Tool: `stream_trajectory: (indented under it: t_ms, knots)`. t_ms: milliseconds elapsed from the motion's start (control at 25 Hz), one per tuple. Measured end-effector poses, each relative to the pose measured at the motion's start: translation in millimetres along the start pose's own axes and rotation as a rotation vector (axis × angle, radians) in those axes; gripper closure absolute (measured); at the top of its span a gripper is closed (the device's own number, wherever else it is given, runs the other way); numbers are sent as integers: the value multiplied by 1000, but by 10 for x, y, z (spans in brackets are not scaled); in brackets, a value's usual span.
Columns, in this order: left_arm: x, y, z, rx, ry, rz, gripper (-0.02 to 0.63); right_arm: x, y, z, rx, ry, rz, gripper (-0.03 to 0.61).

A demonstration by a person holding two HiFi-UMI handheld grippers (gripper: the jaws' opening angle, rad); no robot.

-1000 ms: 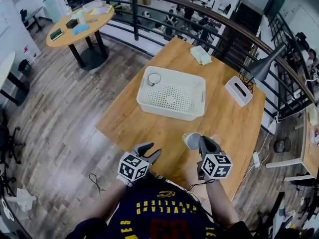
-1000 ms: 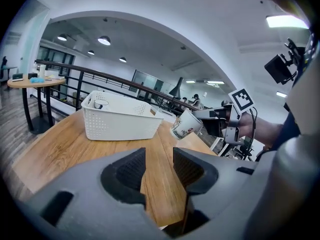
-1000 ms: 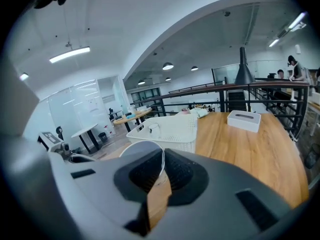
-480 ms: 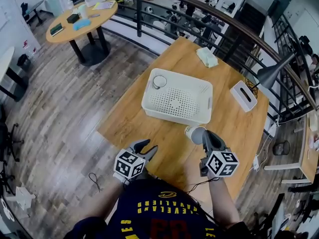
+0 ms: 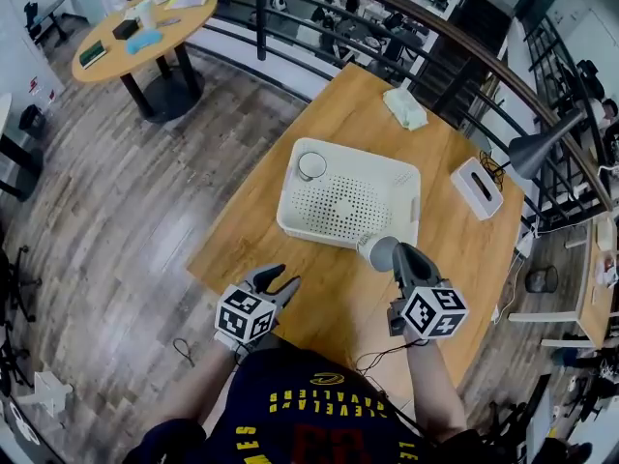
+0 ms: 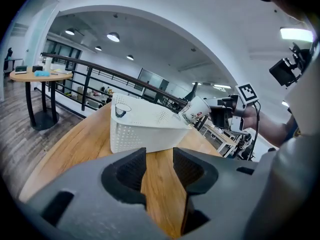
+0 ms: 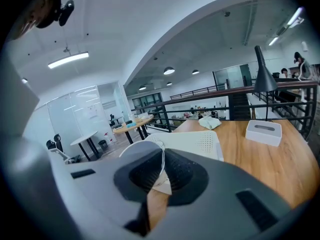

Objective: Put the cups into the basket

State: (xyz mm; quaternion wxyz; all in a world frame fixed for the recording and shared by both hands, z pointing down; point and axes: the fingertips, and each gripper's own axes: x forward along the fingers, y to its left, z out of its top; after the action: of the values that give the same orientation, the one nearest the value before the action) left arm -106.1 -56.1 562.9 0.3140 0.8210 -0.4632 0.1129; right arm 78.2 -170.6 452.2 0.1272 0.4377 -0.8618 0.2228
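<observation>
Near the lower centre of the frame, at the front rim of the basket (image 5: pixel 290 222), my right gripper (image 5: pixel 398 256) pinches the cup (image 5: pixel 375 250) by its thin wall, which I judge light and easily crushed, while my left gripper (image 5: pixel 276 279) gapes empty.

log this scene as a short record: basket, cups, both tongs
basket: white, perforated, on the wooden table
cup one: standing inside the basket, far left corner
cup two: gripped by right tongs, tilted, at the basket's near right corner, not yet inside
left tongs: open, empty, by the table's near edge
other: tissue box, crumpled cloth
</observation>
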Motion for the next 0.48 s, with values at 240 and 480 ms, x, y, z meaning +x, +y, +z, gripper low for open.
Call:
stream_trajectory:
  t_ms: [240, 480]
  knots:
    - [76, 220, 79, -20, 16, -4, 454, 358, 74, 145, -48, 34, 23, 552]
    - [157, 409, 48, -30, 47, -8, 454, 742, 150, 147, -101, 102, 75, 552]
